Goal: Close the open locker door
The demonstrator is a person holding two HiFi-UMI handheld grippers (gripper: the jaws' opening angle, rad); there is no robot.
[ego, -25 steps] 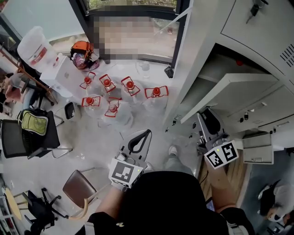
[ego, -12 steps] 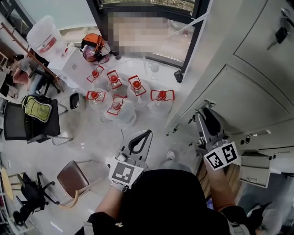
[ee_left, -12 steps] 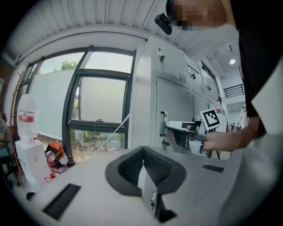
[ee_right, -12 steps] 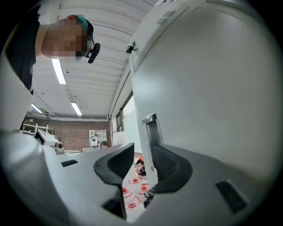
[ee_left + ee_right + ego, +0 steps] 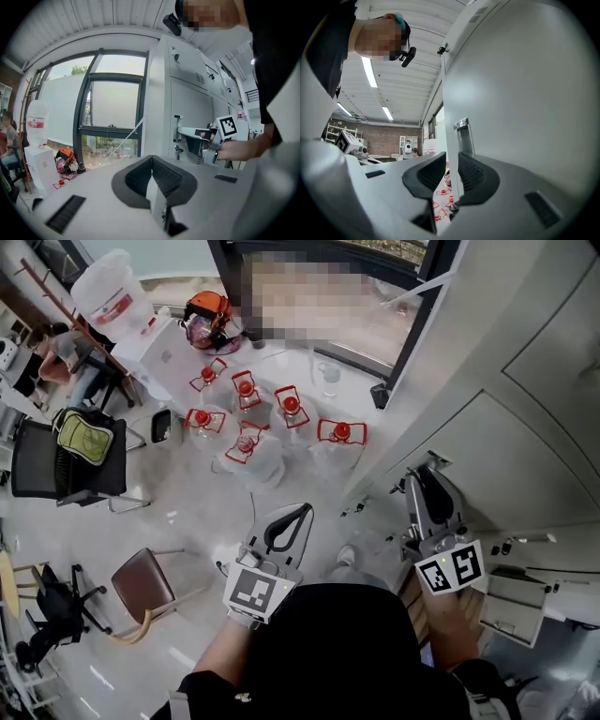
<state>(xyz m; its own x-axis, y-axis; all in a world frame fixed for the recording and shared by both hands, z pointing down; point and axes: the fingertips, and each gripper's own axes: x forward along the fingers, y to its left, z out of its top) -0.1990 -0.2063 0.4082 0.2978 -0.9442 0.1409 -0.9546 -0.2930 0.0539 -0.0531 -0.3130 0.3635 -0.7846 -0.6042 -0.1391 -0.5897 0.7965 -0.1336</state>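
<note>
The grey locker door (image 5: 487,456) lies almost flush with the locker bank at the right of the head view. My right gripper (image 5: 427,472) is at the door's free edge, shut on it. In the right gripper view the door's thin edge (image 5: 451,140) runs between the two pads, with the door face (image 5: 525,93) and its metal handle (image 5: 462,133) just beyond. My left gripper (image 5: 298,512) hangs over the floor in front of the person, shut and holding nothing (image 5: 151,159). In the left gripper view the right gripper (image 5: 201,138) shows against the lockers (image 5: 187,93).
Several water bottles with red caps (image 5: 272,423) stand on the floor by the window. A brown chair (image 5: 141,582) and a black chair with a green bag (image 5: 66,465) are at the left. A water dispenser (image 5: 112,296) stands far left. Another small locker door (image 5: 511,601) hangs open lower right.
The locker door has swung from wide open to nearly flush with the bank, and my right gripper went with it. The left gripper has held still.
</note>
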